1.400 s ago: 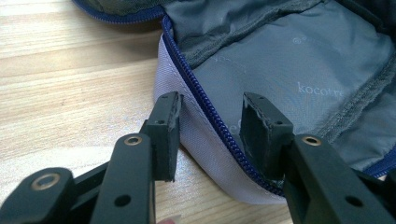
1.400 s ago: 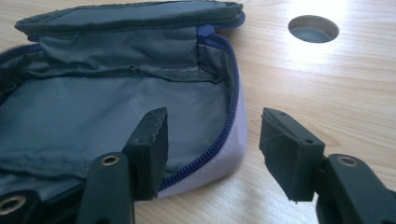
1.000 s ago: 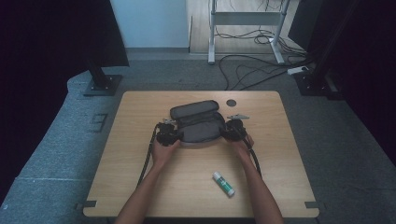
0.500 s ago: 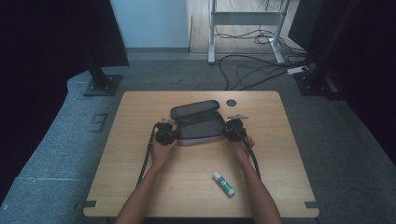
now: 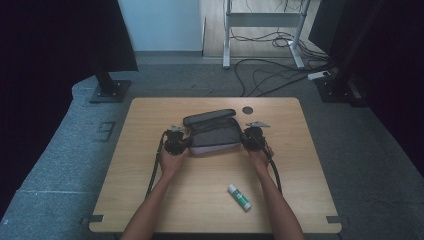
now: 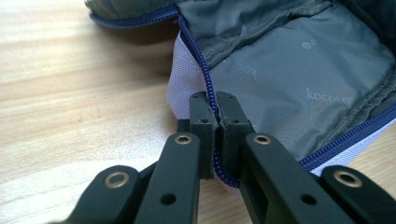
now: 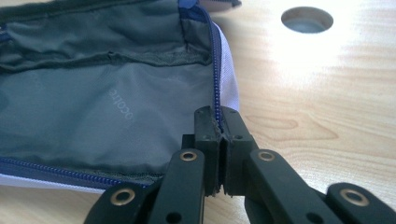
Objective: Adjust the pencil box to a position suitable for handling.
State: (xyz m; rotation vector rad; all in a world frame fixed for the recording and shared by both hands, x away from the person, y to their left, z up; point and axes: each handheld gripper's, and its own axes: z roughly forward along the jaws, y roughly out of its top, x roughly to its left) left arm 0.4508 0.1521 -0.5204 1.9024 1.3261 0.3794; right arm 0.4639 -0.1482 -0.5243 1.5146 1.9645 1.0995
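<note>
An open fabric pouch (image 5: 215, 134) with a grey lining and a blue zipper lies at the middle of the wooden table (image 5: 150, 200), its lid folded back. My left gripper (image 5: 181, 145) is at the pouch's left end; in the left gripper view (image 6: 212, 112) its jaws have just closed and pinch the pouch's zippered rim (image 6: 205, 88). My right gripper (image 5: 248, 140) holds the right end; in the right gripper view (image 7: 216, 122) its jaws have also just closed on the rim by the zipper (image 7: 215, 70). Grey lining (image 7: 93, 102) faces up inside.
A white and green glue stick (image 5: 239, 196) lies on the table nearer the person, right of centre. A round cable hole (image 5: 248, 110) sits behind the pouch. Cables trail from both grippers along the forearms. Floor cables and a desk frame lie beyond the table.
Both hands stayed at the pouch's ends. The pouch's front edge looks slightly drawn out between the two grippers.
</note>
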